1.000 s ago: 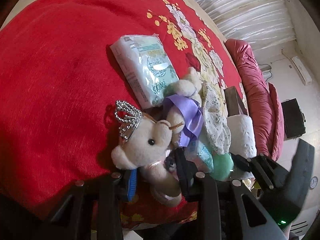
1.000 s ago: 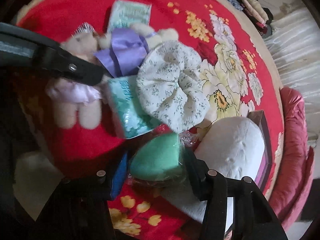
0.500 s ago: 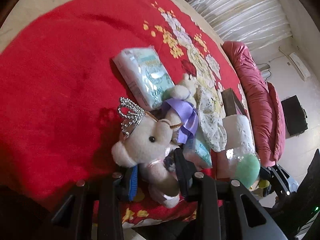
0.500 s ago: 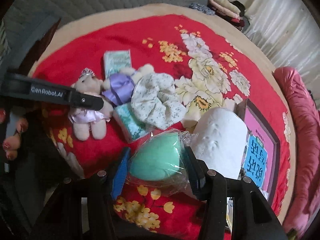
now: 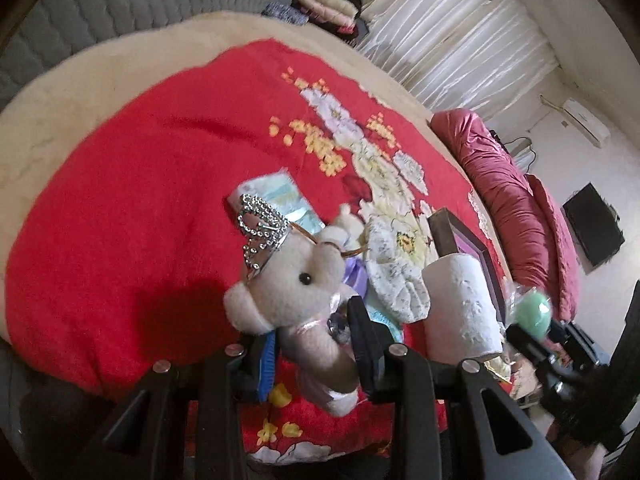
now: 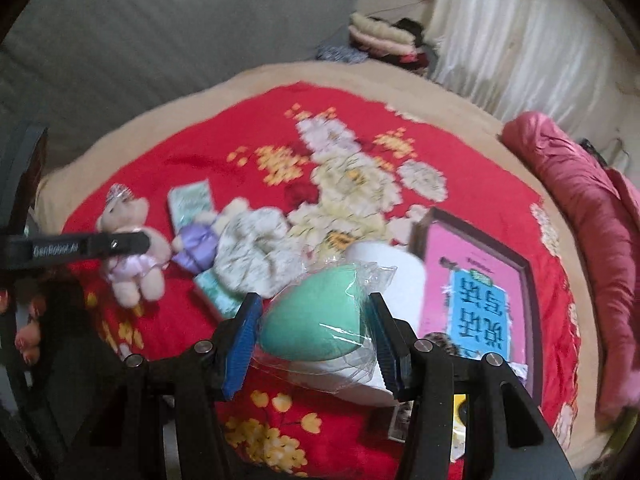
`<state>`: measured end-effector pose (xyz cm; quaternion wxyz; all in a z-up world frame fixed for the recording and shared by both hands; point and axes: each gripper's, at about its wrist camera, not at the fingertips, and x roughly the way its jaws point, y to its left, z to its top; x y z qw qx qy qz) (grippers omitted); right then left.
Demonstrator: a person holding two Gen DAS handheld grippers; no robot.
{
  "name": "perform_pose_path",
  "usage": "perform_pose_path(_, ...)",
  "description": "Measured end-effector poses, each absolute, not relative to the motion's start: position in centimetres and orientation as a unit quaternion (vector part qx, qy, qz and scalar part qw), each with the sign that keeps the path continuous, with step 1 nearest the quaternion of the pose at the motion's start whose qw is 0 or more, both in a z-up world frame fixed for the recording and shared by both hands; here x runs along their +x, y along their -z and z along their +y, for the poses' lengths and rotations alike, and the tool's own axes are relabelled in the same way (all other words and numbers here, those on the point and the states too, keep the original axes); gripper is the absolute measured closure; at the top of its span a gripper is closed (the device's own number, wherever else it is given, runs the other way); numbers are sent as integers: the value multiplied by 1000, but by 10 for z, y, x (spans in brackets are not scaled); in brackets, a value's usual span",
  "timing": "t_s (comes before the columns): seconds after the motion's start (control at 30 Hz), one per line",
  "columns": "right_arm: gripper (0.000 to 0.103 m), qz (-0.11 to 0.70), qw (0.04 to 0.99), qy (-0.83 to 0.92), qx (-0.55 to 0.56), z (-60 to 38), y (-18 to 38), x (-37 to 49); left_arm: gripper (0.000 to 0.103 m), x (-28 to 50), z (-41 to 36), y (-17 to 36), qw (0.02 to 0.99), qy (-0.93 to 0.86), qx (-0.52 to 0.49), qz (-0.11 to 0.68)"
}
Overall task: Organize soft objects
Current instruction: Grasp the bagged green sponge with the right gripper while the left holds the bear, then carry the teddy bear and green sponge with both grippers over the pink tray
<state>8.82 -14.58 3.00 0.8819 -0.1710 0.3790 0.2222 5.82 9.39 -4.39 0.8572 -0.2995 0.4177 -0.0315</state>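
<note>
Our left gripper [image 5: 312,340] clamps the plush bear [image 5: 292,284], hiding its legs; our right gripper [image 6: 314,320] pinches a smooth, film-wrapped green sponge [image 6: 316,316].

Both fisheye views are moderately bright, lit by soft daylight through pale curtains [image 5: 452,40] at one o'clock, which are washed out to near white. Straight lines bow strongly toward the dark circular rim. The right wrist view is smeared by motion blur, the blanket's flower pattern [image 6: 344,176] reduced to blotches. The left wrist view is sharper at centre, with a dark shadow [image 5: 180,316] on the red blanket [image 5: 120,208] at eight o'clock.
</note>
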Motion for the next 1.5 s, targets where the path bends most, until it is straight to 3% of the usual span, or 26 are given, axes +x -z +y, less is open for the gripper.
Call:
perform_pose_path(0.33,48,334,931,-140,-45,-211,-42,84,70,46,68,17,893,37,-240,380)
perform_pose_path(0.8,48,337,936,-5,104,-325,-16,90,70,34,-16,-8,911,93,-153,372)
perform_pose_path(1.5,48,370,916,52,144,-377,27,101,70,80,-140,-45,908,181,-87,367)
